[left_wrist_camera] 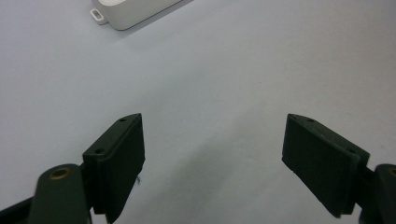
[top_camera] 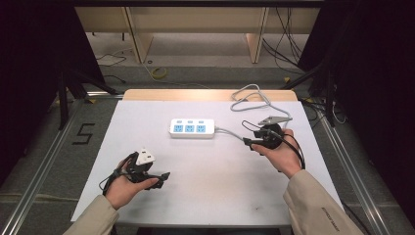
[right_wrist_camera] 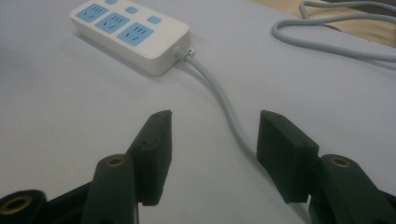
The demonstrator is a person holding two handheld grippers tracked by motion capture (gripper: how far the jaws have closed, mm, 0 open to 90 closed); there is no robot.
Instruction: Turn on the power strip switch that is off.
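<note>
The power strip [top_camera: 192, 128] looks light, rigid and smooth; best gripped across its short sides; both the right gripper [right_wrist_camera: 212, 140] and the left gripper [left_wrist_camera: 212, 149], nearer the person than the strip, stand apart and empty.

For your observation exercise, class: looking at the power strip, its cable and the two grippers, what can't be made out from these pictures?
- Power strip, left gripper view: the top edge cuts it off, so its sockets are out of frame.
- Cable, right gripper view: the right gripper hides its lower run, and the right edge cuts off its loops.
- Cable's plug end, high view: too small to tell.
- Left gripper, high view: its fingers are too small to judge their gap.
</note>
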